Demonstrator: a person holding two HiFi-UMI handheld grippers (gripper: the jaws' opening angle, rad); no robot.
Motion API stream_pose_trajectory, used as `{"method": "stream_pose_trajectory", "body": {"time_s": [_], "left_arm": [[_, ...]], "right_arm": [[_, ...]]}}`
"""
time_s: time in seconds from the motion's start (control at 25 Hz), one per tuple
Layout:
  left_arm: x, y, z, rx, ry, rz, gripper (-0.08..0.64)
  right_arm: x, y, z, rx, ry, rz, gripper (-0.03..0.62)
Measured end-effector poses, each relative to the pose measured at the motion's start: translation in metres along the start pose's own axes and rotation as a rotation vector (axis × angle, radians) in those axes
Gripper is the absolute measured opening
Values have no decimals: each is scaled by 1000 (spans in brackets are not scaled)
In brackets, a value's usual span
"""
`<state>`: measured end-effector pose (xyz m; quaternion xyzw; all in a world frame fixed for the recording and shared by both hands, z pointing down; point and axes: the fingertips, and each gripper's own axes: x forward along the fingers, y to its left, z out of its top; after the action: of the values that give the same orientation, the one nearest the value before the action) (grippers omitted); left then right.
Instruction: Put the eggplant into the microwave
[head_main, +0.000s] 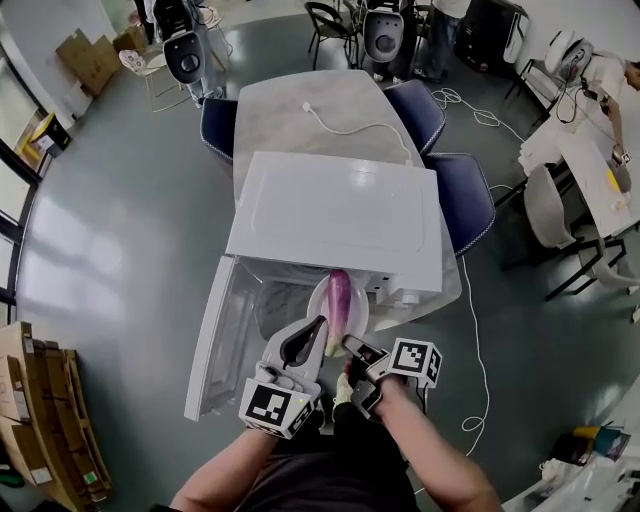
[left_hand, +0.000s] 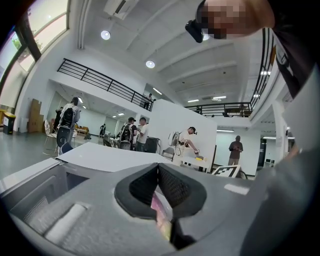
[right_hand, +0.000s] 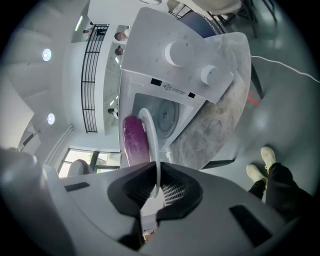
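Note:
A purple eggplant (head_main: 338, 300) lies on a white plate (head_main: 316, 298) held just in front of the open cavity of the white microwave (head_main: 340, 215). The microwave door (head_main: 222, 340) swings out to the left. My right gripper (head_main: 346, 343) is shut on the plate's near rim. In the right gripper view the rim (right_hand: 152, 140) runs between the jaws of the right gripper (right_hand: 156, 192), with the eggplant (right_hand: 134, 140) beside it. My left gripper (head_main: 320, 326) sits at the plate's near left edge. In its own view the left gripper (left_hand: 159, 172) has its pads together on a thin pinkish strip that looks like the plate's edge.
The microwave stands on a marbled table (head_main: 300, 110) with its power cable (head_main: 350, 128) trailing behind. Dark blue chairs (head_main: 462, 195) flank the table. Cardboard boxes (head_main: 45, 420) sit at the left. People stand far off in the hall.

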<state>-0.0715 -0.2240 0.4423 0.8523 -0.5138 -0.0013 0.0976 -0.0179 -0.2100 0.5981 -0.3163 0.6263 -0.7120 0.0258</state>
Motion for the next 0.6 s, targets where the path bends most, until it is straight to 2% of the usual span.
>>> {"method": "stream_pose_trajectory", "body": {"time_s": [0.32,0.6], "left_arm": [[11,24,-32,7,-6,-19,9],[25,43,-50,5,-16,-15,9]], "right_arm": [[52,-41,-5,27,-10,-38,18],[90,-57,27,74,-85,-20,18]]}}
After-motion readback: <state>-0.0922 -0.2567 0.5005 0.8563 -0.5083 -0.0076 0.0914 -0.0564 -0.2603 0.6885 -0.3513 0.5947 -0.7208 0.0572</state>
